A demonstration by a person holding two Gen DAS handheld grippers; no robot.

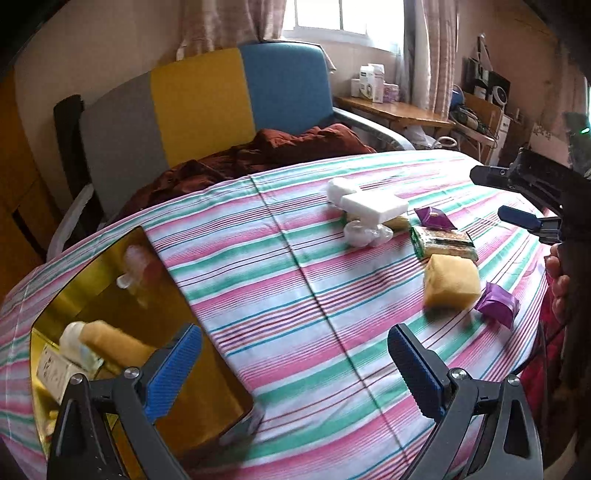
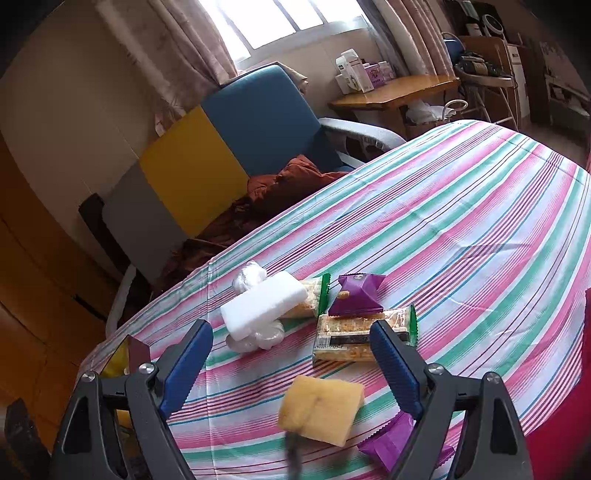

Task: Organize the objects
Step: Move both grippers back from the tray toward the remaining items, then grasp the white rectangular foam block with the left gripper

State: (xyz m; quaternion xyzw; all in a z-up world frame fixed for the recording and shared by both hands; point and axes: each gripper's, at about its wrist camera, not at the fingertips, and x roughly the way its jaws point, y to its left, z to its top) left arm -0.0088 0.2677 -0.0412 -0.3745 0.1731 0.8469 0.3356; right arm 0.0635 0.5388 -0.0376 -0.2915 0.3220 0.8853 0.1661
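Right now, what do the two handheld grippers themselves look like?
Both match: the left gripper and right gripper have dark grey plastic fingers with triangular cut-outs, silver bolts at the pivots, and ribbed blue pads. No cables or sleeves show.

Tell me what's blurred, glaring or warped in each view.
Left wrist: the window is blown out, the gold tray and what lies in it are smeared, the yellow sponge is soft, and the fisheye bows the striped cloth. Right wrist: the window glares, the sponge is blurred, and the corners go dark.
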